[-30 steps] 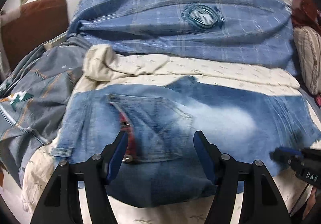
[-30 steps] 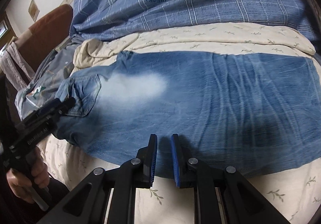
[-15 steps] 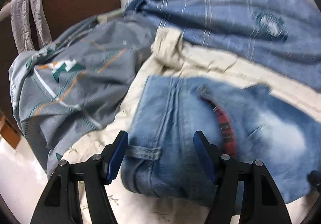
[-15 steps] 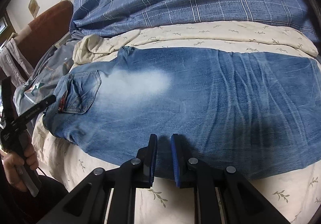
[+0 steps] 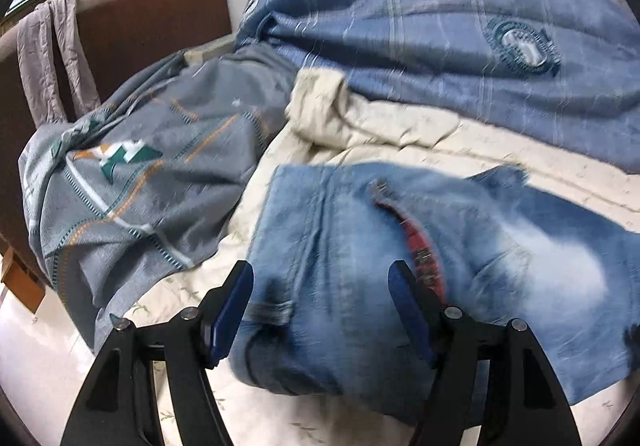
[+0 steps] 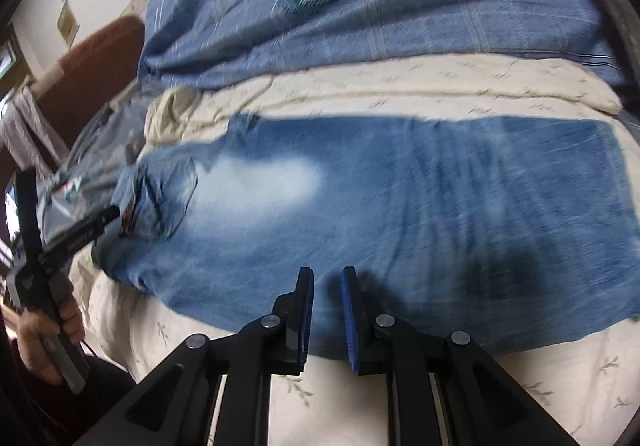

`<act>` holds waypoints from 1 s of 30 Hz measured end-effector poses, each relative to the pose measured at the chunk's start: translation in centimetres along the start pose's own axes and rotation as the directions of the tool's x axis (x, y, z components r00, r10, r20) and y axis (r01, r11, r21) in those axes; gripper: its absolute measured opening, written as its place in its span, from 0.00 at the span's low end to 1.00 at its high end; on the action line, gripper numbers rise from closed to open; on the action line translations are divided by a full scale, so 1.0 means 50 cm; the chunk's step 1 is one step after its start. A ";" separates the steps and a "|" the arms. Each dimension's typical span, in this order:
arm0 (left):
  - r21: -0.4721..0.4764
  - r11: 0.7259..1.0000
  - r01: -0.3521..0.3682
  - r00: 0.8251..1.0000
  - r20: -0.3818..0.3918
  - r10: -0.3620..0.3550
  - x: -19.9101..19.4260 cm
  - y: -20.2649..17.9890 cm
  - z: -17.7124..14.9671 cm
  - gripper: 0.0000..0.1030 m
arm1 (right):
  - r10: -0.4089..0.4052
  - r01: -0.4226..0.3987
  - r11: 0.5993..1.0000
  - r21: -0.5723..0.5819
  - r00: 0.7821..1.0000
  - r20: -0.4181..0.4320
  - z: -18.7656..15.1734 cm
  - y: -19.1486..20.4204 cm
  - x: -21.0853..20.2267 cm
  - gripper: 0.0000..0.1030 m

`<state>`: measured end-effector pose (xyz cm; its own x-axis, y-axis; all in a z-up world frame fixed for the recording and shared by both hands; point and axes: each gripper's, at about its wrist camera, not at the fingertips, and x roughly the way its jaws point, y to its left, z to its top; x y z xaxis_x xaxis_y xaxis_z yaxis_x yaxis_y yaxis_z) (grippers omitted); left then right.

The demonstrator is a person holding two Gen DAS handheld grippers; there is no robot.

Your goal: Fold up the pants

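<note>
Jeans (image 6: 400, 214) spread flat across cream bed cover (image 6: 400, 86), waistband end toward brown headboard (image 5: 152, 14). Left gripper (image 5: 320, 298) over waistband (image 5: 320, 246), jaws opening, denim between them, pads not pressing. Right gripper (image 6: 326, 310) closed on nothing, above jeans' near edge. Blue plaid quilt (image 6: 400, 6) behind; grey blanket (image 5: 140, 174) beside waistband.
</note>
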<state>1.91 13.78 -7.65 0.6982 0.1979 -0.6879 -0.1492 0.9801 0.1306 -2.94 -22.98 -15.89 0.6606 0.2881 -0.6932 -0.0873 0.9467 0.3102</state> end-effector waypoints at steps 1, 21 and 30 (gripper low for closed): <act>0.008 1.000 0.012 1.000 0.014 -0.012 -0.008 -0.009 0.002 0.69 | -0.004 0.003 1.000 0.020 1.000 0.017 0.003 -0.012 -0.009 0.16; 0.178 0.971 0.159 0.985 0.040 -0.169 -0.060 -0.201 -0.014 0.69 | -0.190 0.151 0.925 0.350 0.979 0.080 0.002 -0.257 -0.120 0.16; 0.202 0.961 0.189 0.978 0.046 -0.202 -0.074 -0.232 -0.018 0.69 | -0.215 0.200 0.915 0.350 0.977 0.003 -0.009 -0.270 -0.100 0.16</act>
<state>0.43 1.66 -7.24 0.7456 -0.0037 -0.6664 0.1301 0.9815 0.1402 -5.42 -37.13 -16.92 0.6665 0.0771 -0.7415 0.3137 0.8733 0.3727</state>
